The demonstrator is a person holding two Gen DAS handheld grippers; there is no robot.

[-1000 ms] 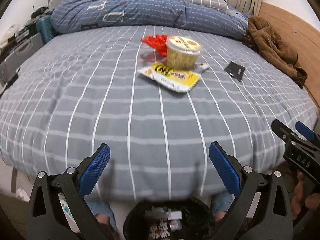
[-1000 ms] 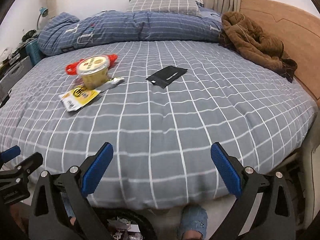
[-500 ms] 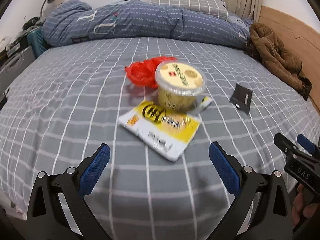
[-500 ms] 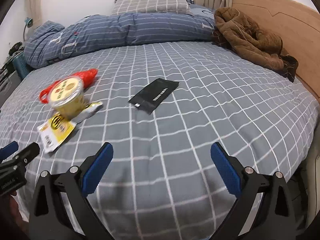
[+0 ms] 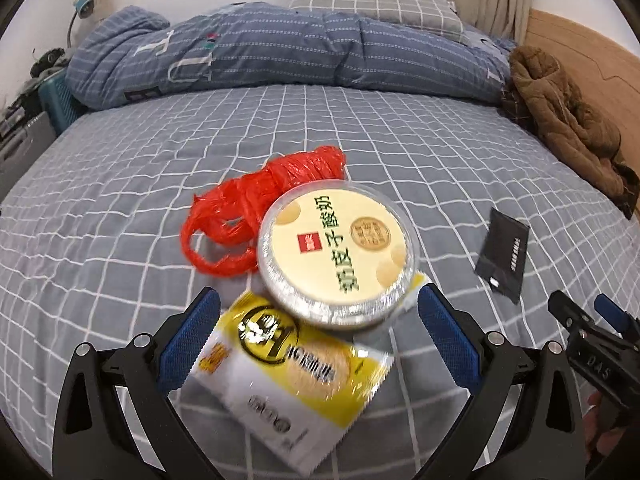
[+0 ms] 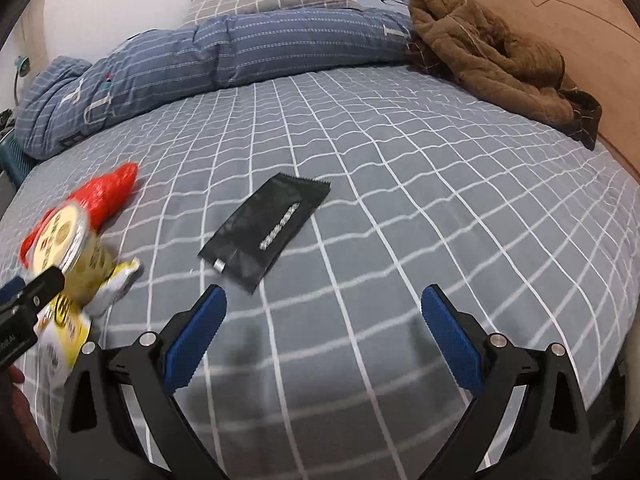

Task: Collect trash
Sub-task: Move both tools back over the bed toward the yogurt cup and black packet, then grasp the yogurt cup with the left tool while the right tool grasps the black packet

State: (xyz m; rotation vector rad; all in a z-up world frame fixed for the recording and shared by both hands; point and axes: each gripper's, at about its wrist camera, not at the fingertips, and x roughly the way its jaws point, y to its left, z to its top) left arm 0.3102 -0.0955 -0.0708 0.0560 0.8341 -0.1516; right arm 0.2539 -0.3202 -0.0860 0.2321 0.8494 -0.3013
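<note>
A: Four pieces of trash lie on the bed (image 5: 120, 184), none collected as far as these views show. Left tongs (image 5: 316, 332) released, jaws spread wide, nothing between the pads. Right tongs (image 6: 322, 328) likewise released and empty.

B: Positions relative to the left tongs?

A: Tub (image 5: 336, 252) sits just ahead, between the two pads' lines and slightly beyond them, lid up. Yellow packet (image 5: 292, 372) lies flat under and between the jaws, its far end tucked beneath the tub. Red bag (image 5: 260, 216) ahead and to the left, touching the tub's far side. Black sachet (image 5: 502, 254) ahead and off to the right, well apart from the cluster.

B: And from the right tongs?

A: Sachet (image 6: 266, 234) is just ahead, slightly left of centre, nearest the left pad. Tub (image 6: 68, 252), packet (image 6: 64, 332) and red bag (image 6: 108, 192) are far to the left, blurred at the frame edge.

B: Progress?

A: Judged at the start: all four items untouched on the sheet, neither tool grasping. No bin visible in either view, so I cannot tell where the trash is to go.

B: Next step, your estimate?

A: Left tongs look lined up on tub or packet; right on sachet. Packet and sachet are thin and flat on soft fabric, so an edge pinch is likely needed. Brown coat (image 6: 492, 52) and duvet (image 6: 240, 48) are not trash, in my judgement.
</note>
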